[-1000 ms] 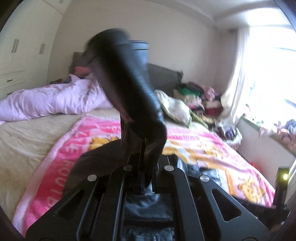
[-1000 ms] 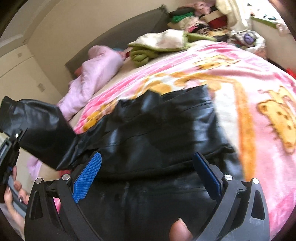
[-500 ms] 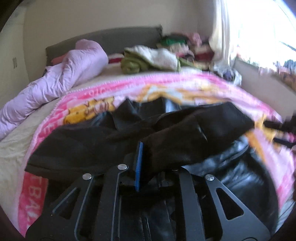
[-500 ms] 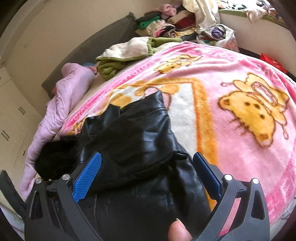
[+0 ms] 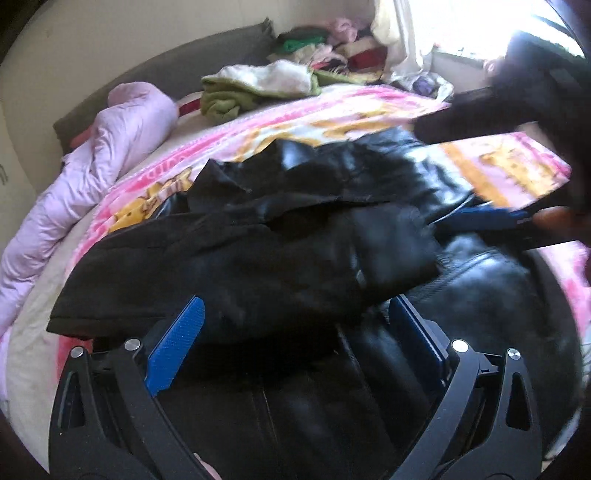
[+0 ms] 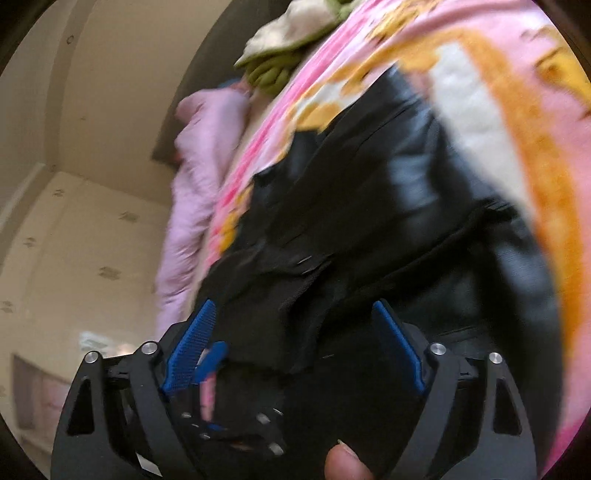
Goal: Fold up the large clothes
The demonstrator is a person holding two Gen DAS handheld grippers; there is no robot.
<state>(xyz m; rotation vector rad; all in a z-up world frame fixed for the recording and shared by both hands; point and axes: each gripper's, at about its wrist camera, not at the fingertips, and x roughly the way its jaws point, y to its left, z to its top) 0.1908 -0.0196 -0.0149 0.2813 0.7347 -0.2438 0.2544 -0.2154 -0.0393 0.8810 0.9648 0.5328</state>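
A black leather jacket [image 5: 332, 229] lies on the pink cartoon blanket [image 5: 332, 118], with one sleeve [image 5: 258, 266] folded across its body. My left gripper [image 5: 299, 325] is open and empty, low over the sleeve. My right gripper [image 6: 299, 325] is open and empty over the jacket [image 6: 388, 229]; it also shows, blurred, at the right of the left wrist view [image 5: 517, 218]. In the right wrist view the left gripper's body [image 6: 229, 417] sits low between my fingers.
A lilac duvet [image 5: 92, 166] lies along the bed's left side. A green and white bundle [image 5: 258, 85] sits near the dark headboard [image 5: 166, 74]. A clothes pile [image 5: 332, 48] and a bright window [image 5: 498, 29] are at the back right.
My left gripper swung the sleeve down across the jacket, then opened and let it go. My right gripper stayed open and tilted in toward the jacket's left side.
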